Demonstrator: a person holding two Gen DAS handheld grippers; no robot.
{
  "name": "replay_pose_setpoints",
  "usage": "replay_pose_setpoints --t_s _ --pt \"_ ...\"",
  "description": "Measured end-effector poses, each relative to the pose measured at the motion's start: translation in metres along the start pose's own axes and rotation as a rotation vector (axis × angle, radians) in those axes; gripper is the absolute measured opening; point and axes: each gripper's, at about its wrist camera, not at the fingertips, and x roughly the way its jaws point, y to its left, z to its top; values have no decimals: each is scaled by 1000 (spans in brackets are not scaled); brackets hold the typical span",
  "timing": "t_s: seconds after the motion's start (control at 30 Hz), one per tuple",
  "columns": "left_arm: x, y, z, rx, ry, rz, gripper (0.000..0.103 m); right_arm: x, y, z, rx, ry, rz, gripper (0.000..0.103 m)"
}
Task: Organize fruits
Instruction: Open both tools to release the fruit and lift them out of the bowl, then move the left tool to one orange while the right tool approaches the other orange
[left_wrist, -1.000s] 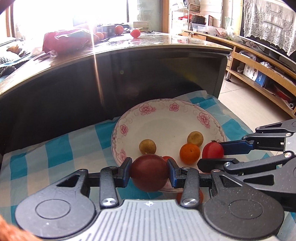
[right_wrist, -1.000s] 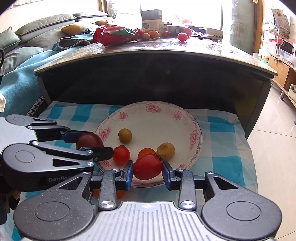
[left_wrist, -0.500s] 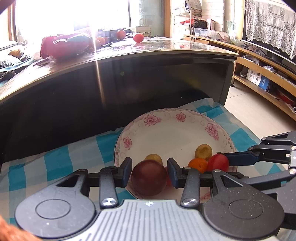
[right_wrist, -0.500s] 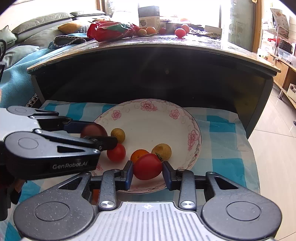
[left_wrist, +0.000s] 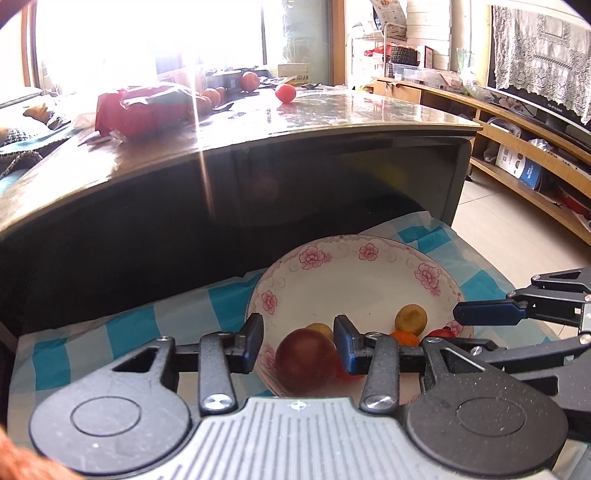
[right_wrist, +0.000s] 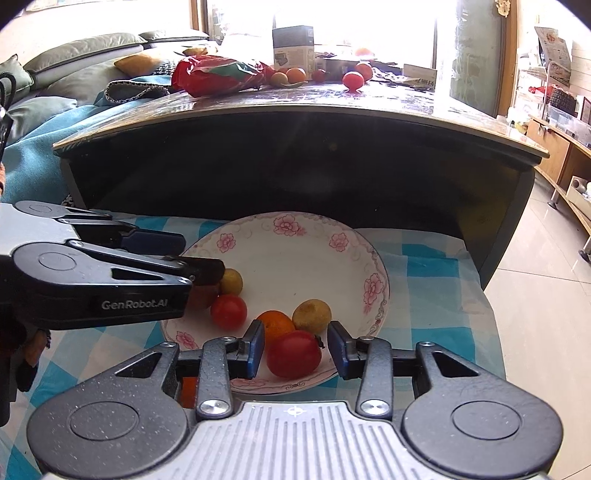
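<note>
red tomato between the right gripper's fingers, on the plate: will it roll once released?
Probably a little: the red tomato is round and glossy, and the right gripper is opening around it. The plate dishes inward, so it should settle against the orange fruit.

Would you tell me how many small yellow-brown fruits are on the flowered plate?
2. One yellow-brown fruit lies behind the small tomato; the other touches the orange. More may be hidden.

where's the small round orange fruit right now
In the right wrist view the small round orange fruit lies in the near part of the floral white plate, touching the round red tomato in front and the yellowish-brown round fruit on its right.
</note>
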Motion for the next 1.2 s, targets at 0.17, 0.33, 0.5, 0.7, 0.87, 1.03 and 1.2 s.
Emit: replay_pose_setpoints --t_s 0.17,0.33,0.5,0.7,0.87,1.03,1.2 --pt "-20 4 2 -6 14 -14 51 -6 -2 1 5 -18 -6 34" --pt "-43 3 -11 27 65 -35 52 -19 0 1 -3 -24 25 34" --pt "-66 5 -36 -9 139 -57 52 -37 10 -9 -42 -1 115 34" --pt "-74 4 -63 -88 178 -97 55 -27 33 -26 -103 94 187 34" --pt "-70 0 -68 -46 179 -117 56 -12 43 -31 -113 113 170 34" --pt "-68 -1 -71 -15 171 -141 56 4 43 -34 -92 132 151 34" --pt "-63 -3 -76 4 182 -154 56 13 42 -33 -69 126 148 34"
